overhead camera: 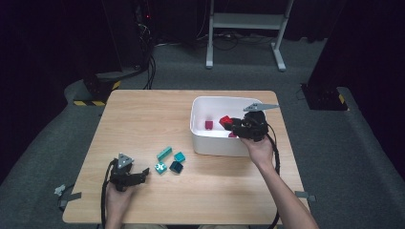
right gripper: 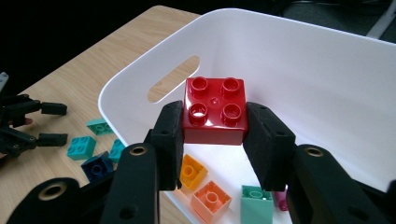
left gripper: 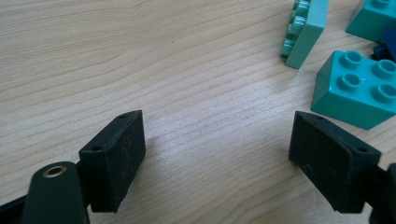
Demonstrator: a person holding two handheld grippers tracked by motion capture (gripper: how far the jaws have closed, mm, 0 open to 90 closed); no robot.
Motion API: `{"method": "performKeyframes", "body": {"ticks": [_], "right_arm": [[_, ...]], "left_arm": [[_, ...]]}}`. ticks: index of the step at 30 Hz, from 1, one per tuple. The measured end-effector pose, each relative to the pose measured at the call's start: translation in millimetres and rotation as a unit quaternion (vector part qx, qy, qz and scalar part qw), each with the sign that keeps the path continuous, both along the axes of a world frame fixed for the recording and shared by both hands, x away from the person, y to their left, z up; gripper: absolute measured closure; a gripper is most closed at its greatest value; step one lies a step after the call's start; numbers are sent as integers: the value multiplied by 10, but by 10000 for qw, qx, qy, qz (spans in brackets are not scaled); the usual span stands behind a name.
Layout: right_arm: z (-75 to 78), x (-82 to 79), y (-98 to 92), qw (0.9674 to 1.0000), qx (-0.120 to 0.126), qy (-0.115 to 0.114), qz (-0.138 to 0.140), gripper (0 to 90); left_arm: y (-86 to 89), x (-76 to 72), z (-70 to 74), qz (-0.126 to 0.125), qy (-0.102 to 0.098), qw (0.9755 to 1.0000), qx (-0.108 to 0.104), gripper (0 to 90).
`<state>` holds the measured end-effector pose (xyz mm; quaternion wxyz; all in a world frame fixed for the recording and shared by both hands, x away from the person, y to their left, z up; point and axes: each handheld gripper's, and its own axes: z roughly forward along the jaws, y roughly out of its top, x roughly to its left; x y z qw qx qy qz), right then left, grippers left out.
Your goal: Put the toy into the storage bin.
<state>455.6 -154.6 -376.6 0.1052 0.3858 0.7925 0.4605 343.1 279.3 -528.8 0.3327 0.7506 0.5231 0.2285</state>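
A red four-stud brick [right gripper: 215, 112] is clamped between the jaws of my right gripper [right gripper: 215, 125], which hangs over the white bin [right gripper: 140, 70]. From the high view the right gripper [overhead camera: 230, 125] holds the red brick [overhead camera: 225, 121] above the bin [overhead camera: 210, 145], near its right side. My left gripper [overhead camera: 142, 174] rests on the table at the lower left. It [left gripper: 224, 158] stands open over bare wood, with a teal brick [left gripper: 357, 88] just beyond its right jaw.
The bin holds an orange brick [right gripper: 192, 170], a salmon one [right gripper: 212, 198], a light green one [right gripper: 256, 200] and a magenta one [overhead camera: 209, 125]. On the table lie a light green plate [overhead camera: 164, 152], two teal bricks [overhead camera: 179, 156] and a dark blue brick [overhead camera: 176, 167].
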Motion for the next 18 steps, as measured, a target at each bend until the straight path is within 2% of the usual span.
{"method": "performKeyframes", "body": {"ticks": [18], "right_arm": [[-65,81,-41,9991,-302,17,-310,582]], "left_arm": [[0,0,0,1,0,10000,0,187]]}}
